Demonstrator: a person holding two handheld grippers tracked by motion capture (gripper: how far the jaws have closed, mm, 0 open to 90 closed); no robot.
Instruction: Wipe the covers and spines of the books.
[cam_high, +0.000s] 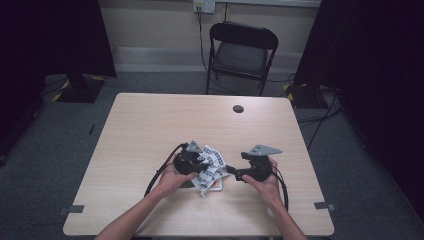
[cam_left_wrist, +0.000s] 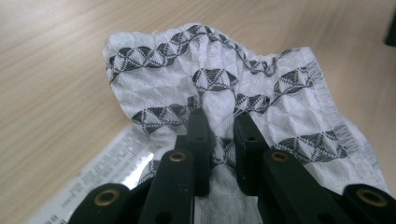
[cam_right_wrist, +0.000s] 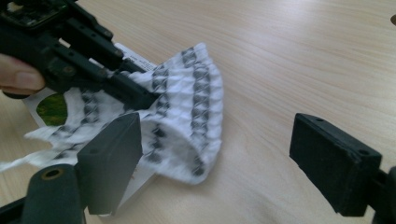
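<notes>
A white cloth (cam_high: 213, 165) with rows of black triangles lies crumpled on the table's near middle, partly over a printed card (cam_high: 216, 186). My left gripper (cam_high: 202, 164) is shut on a raised fold of the cloth (cam_left_wrist: 210, 70), and the fabric is pinched between its two black jaws (cam_left_wrist: 223, 128). From the right gripper view, the left gripper (cam_right_wrist: 135, 93) bites the cloth (cam_right_wrist: 198, 98) from the left. My right gripper (cam_right_wrist: 217, 137) stands open just right of the cloth, its left jaw beside the cloth's edge and nothing between the pads. The card (cam_right_wrist: 51, 108) shows a green picture.
The wooden table (cam_high: 150, 125) has a round cable hole (cam_high: 238, 108) near its far edge. A black folding chair (cam_high: 241, 50) stands beyond it. Dark curtains hang on both sides. Cables trail from both grippers toward the near edge.
</notes>
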